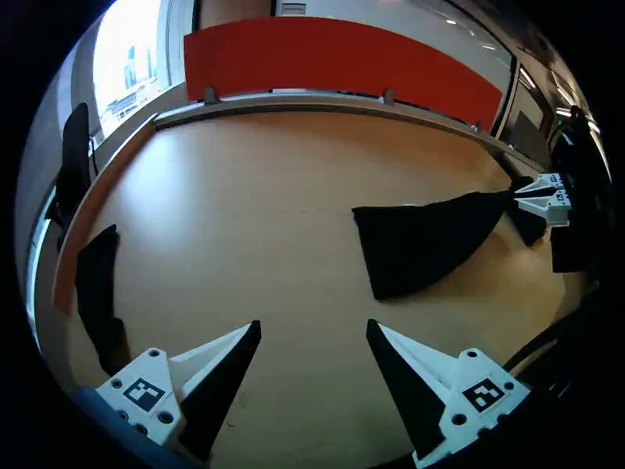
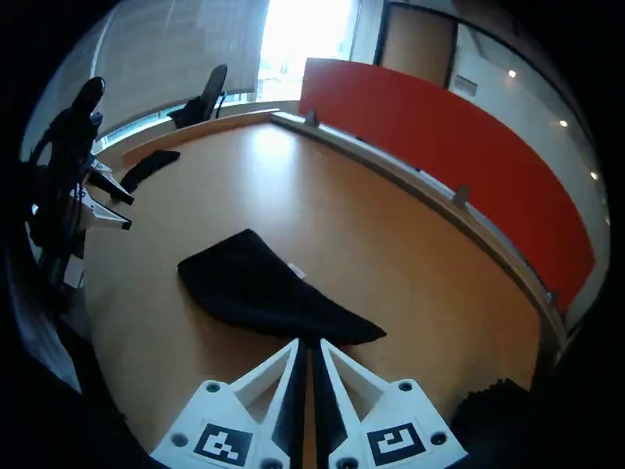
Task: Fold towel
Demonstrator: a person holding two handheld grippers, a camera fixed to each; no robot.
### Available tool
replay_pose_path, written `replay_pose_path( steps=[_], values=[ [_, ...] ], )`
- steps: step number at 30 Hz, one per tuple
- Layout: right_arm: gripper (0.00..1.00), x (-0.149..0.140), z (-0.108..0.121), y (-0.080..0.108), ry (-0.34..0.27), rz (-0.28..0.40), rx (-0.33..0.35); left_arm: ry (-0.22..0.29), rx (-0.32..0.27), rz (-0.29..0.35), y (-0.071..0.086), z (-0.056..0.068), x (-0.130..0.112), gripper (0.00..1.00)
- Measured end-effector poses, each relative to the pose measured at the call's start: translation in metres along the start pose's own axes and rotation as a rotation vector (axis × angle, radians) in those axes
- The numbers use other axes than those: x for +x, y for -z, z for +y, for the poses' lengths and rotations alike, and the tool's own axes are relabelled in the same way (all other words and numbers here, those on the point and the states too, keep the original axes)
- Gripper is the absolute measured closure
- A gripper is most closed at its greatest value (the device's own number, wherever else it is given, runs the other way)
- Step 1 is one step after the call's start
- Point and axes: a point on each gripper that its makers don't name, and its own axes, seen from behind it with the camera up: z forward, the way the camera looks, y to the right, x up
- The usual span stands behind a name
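Left gripper view:
- Light wooden worktop [image 1: 258, 203] with curved edge, spreading ahead of left fingers [image 1: 226, 367].
- Red divider panel [image 1: 336, 62] upright along far edge, straight ahead, above grey rail [image 1: 312, 103] with small brackets.
- Bright window [image 1: 129, 70] far ahead-left.
- Dark office chair [image 1: 74, 156] left, beyond worktop edge.
- Dark cloth [image 1: 98, 289] at worktop rim, near, left of fingers.

Right gripper view:
- Panel runs along right of right fingers [image 2: 293, 391].
- Chair and window far ahead.
- Wooden door [image 2: 418, 43] ahead-right.
- Ceiling lights [image 2: 512, 73] far right.
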Motion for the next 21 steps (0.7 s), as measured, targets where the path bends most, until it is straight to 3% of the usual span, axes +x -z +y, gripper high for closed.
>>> replay_pose_path(
  steps=[11,21],
  values=[
    [0.96,0.018,0.009,0.018,0.037,0.026,-0.014,-0.01,0.0,0.001,-0.001,0.001,0.003,0.0],
    [0.96,0.024,0.0,0.01,0.048,0.031,0.008,-0.011,-0.004,0.005,-0.002,0.004,0.004,0.0]
  ],
)
